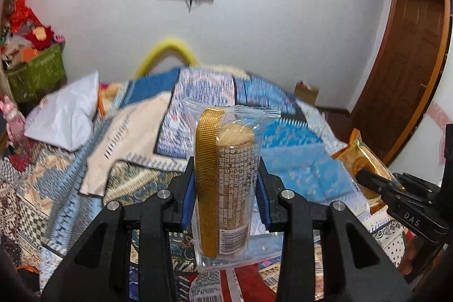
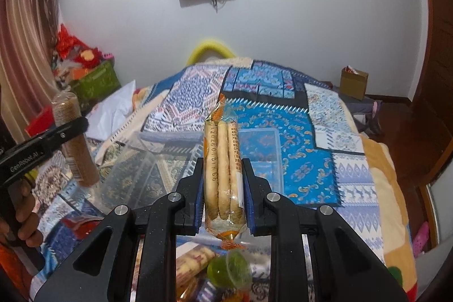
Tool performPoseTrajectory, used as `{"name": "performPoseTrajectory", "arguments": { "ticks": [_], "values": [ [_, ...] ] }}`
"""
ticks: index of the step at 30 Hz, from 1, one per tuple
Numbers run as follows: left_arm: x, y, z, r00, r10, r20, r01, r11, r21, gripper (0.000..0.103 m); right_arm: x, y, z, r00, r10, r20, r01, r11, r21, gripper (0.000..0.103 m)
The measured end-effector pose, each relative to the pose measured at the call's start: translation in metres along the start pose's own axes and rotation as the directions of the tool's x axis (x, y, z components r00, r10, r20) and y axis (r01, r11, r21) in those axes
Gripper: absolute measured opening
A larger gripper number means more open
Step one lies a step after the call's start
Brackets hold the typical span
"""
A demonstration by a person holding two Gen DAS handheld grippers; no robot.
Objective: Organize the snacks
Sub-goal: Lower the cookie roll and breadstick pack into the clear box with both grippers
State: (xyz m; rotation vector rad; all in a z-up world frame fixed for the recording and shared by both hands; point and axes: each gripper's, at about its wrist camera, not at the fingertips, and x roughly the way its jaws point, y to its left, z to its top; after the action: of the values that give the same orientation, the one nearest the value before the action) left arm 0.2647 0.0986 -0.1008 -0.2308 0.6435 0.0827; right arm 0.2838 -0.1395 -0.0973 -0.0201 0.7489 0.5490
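Your right gripper (image 2: pixel 223 183) is clamping an upright biscuit-stick packet (image 2: pixel 223 169) | your left gripper (image 2: pixel 76 126) is gripping a round cracker sleeve (image 2: pixel 78 152) at far left | clear plastic bins (image 2: pixel 263 149) are sitting beyond on the patterned bedspread (image 2: pixel 311 160) | a green jelly cup (image 2: pixel 229 269) is lying below.

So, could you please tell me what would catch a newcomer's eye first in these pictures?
Each gripper holds a snack up over the patterned bedspread: the left gripper clamps a gold-striped biscuit roll, the right gripper a clear pack of stick biscuits. Beyond the right one, a clear plastic box lies on the bed.
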Motion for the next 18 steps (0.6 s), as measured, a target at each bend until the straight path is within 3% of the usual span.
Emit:
{"name": "performPoseTrajectory", "arguments": {
  "ticks": [6, 16, 18],
  "values": [
    [0.028, -0.003, 0.001, 0.996, 0.019, -0.083, -0.018, 1.000, 0.018, 0.037, 0.033, 0.001, -0.002, 0.996, 0.001, -0.092, -0.003, 1.000, -0.024, 0.021],
    [0.038, -0.016, 0.007, 0.994, -0.017, -0.107, 0.020, 0.999, 0.029, 0.036, 0.065, 0.002, -0.013, 0.980, -0.004, -0.196, -0.007, 0.999, -0.051, 0.021],
    [0.044, -0.019, 0.008, 0.992, 0.006, -0.124, 0.000, 0.999, 0.044, 0.036, 0.070, 0.001, -0.014, 0.976, 0.004, -0.216, -0.015, 0.999, -0.046, 0.021]
  ]
}}
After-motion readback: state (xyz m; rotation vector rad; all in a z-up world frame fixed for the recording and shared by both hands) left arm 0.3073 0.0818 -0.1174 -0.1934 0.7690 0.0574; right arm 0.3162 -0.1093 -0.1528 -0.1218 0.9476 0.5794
